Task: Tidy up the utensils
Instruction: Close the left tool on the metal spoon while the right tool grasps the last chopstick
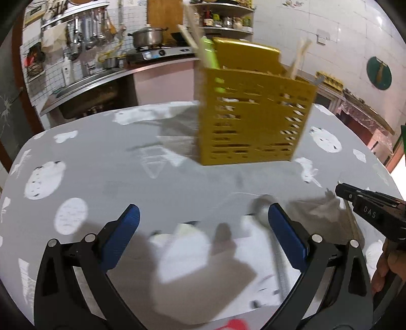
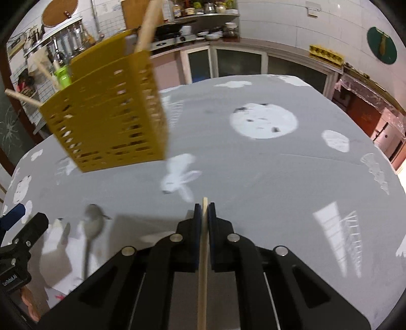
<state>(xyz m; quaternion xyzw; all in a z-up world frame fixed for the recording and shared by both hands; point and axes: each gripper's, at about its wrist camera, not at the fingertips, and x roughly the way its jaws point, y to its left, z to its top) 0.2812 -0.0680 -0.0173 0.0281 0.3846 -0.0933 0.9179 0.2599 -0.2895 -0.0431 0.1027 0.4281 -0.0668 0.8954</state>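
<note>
Utensils: your right gripper [image 2: 204,210] is clamped tight on a wooden stick [image 2: 203,266], above the grey table [image 2: 279,177]. Your left gripper [image 1: 203,220] is spread wide and empty, a metal spoon [image 2: 92,226] lying by it. Your yellow holder [image 1: 253,116] stands farther back with sticks and a green handle [image 1: 209,53] inside.

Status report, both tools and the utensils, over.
Right tool shut on chopstick. Left tool open, empty. Spoon on table; yellow holder ahead, path clear.

White-tiled kitchen wall [image 1: 317,22], steel counter [image 1: 106,73], perhaps a stove [image 1: 162,53].
</note>
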